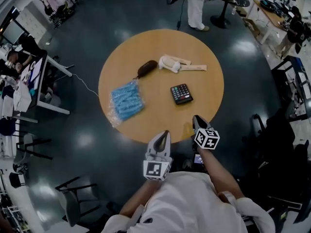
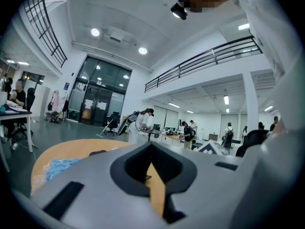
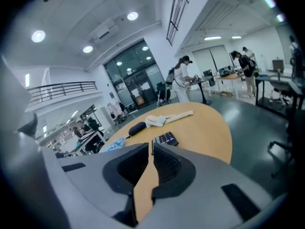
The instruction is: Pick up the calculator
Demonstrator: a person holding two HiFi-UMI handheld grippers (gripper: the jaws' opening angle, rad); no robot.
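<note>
The black calculator (image 1: pixel 181 93) lies flat on the round wooden table (image 1: pixel 204 106), right of its middle. In the right gripper view the calculator (image 3: pixel 164 139) shows just beyond the jaw tips. My right gripper (image 1: pixel 196 119) hovers at the table's near edge, a short way in front of the calculator, shut and holding nothing. Lower and to the left, my left gripper (image 1: pixel 164 133) is off the near edge, its jaws closed and empty. The left gripper view looks level across the tabletop (image 2: pixel 71 149); the calculator is hidden there behind the jaws.
A blue plastic package (image 1: pixel 127 101) lies at the table's left. A black oblong case (image 1: pixel 146 68), a white cloth bundle (image 1: pixel 170 63) and a wooden stick (image 1: pixel 193 68) lie along the far side. Desks, chairs and people stand on the dark floor around.
</note>
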